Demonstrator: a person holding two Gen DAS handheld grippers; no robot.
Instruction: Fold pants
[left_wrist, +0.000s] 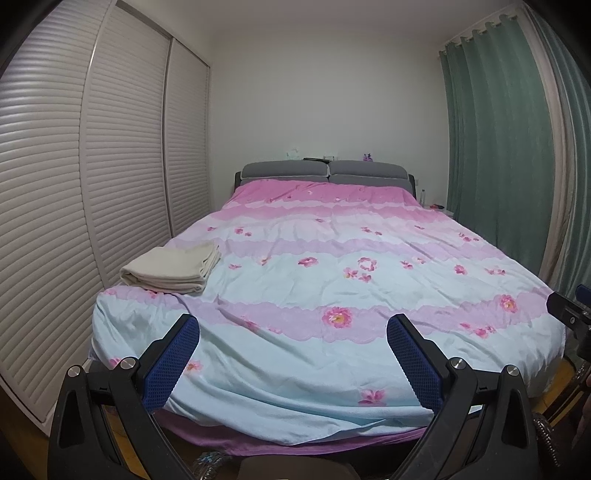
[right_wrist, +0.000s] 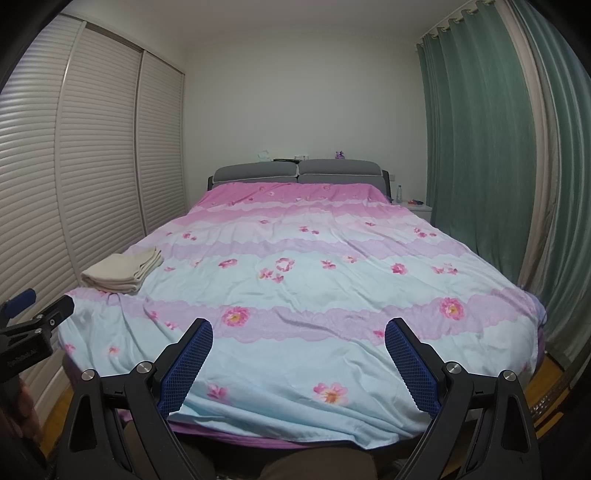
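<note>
Both grippers hover at the foot of the bed (left_wrist: 295, 354), left gripper (left_wrist: 293, 334) and right gripper (right_wrist: 298, 338) with jaws wide, holding nothing. Folded cream pants (left_wrist: 171, 267) sit near the bed's left edge; their underside is hidden.

Bed (left_wrist: 332, 266), louvered wardrobe (left_wrist: 122, 147), green curtains (left_wrist: 495, 147).
</note>
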